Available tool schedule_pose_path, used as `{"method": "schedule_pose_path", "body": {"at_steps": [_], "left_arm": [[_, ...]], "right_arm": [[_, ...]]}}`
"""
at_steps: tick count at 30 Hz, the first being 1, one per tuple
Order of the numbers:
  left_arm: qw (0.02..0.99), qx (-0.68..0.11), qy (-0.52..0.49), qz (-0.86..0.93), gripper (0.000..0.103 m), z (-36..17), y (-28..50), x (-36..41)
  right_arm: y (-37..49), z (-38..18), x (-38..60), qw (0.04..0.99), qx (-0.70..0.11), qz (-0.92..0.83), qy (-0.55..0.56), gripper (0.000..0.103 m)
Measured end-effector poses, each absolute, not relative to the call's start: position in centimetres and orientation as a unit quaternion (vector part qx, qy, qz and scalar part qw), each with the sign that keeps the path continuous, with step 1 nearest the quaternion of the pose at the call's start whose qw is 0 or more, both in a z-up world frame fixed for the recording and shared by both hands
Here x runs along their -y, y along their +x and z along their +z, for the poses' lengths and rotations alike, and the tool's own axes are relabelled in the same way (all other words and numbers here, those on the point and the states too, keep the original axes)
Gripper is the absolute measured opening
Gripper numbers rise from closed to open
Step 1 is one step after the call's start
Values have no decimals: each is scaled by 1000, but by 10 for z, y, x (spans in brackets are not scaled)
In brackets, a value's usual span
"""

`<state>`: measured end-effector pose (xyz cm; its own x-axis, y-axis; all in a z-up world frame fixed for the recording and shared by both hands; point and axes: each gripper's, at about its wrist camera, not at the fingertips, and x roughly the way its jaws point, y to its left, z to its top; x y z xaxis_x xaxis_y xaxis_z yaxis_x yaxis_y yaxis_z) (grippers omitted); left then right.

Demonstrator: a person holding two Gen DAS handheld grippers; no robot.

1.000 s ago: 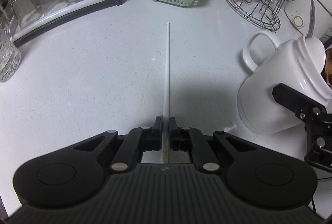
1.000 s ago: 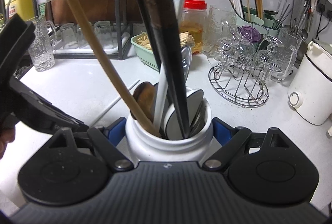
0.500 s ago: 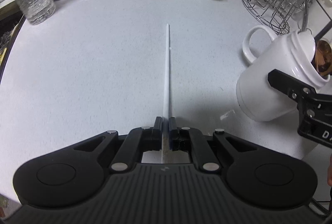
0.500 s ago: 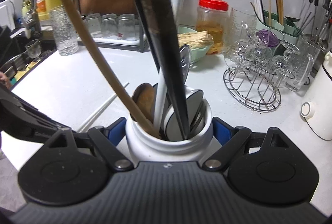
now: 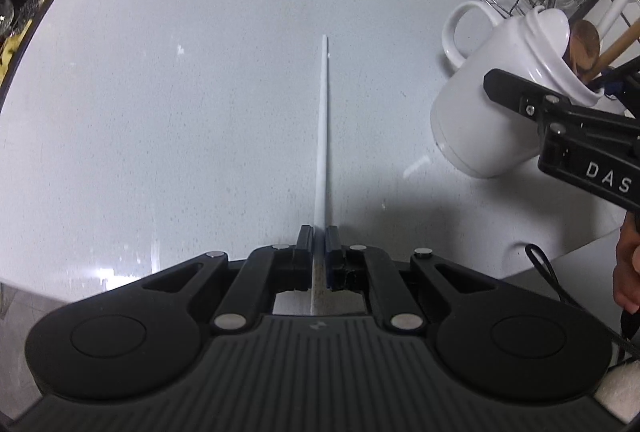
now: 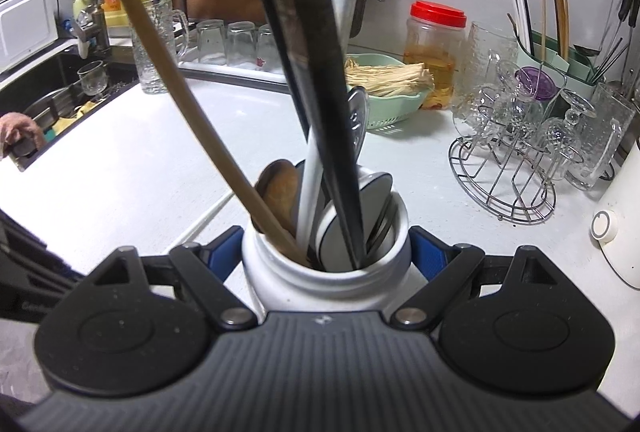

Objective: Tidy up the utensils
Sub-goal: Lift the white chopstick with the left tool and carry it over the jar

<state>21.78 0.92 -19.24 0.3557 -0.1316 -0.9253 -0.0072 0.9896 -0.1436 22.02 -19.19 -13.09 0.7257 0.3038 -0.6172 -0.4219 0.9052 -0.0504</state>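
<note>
Nearest the left wrist camera, the left gripper has its jaws closed on one end of a long, thin white plastic chopstick, which runs straight ahead from the pads over the pale speckled countertop; whether its far tip touches the surface cannot be told. Such a stick is judged light, stiff and smooth: pinched at one end, it may pivot or slip between the pads, so a hold nearer the middle would steady it, while the end grip leaves the length free for insertion.

To its right, the right gripper clamps the neck of a white ceramic handled jar, tilted with its mouth angled away from the chopstick. The jar already holds a tan wooden-handled utensil, a dark-handled utensil and flat metal spoon bowls. Loaded so, it is judged heavy, hard, glazed-slick and breakable; the pads sit below the flared rim, which should resist sliding.

Farther off stand a wire rack of glasses, a green perforated basket and a red-lidded clear jar.
</note>
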Motion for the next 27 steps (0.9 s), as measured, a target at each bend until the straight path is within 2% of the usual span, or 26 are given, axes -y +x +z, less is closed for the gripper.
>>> {"method": "schedule_pose_path", "body": {"at_steps": [14, 17, 21, 27], "left_arm": [[807, -583, -89, -44, 8, -190, 200, -19], [802, -586, -102, -47, 13, -184, 190, -28], [790, -598, -119, -59, 26, -186, 178, -37], [770, -623, -122, -61, 27, -200, 178, -38]], "right_arm": [[218, -132, 193, 924, -310, 204, -97, 90], [219, -132, 194, 924, -310, 204, -96, 90], [218, -132, 194, 924, -310, 203, -95, 90], [218, -132, 194, 924, -310, 203, -95, 90]]}}
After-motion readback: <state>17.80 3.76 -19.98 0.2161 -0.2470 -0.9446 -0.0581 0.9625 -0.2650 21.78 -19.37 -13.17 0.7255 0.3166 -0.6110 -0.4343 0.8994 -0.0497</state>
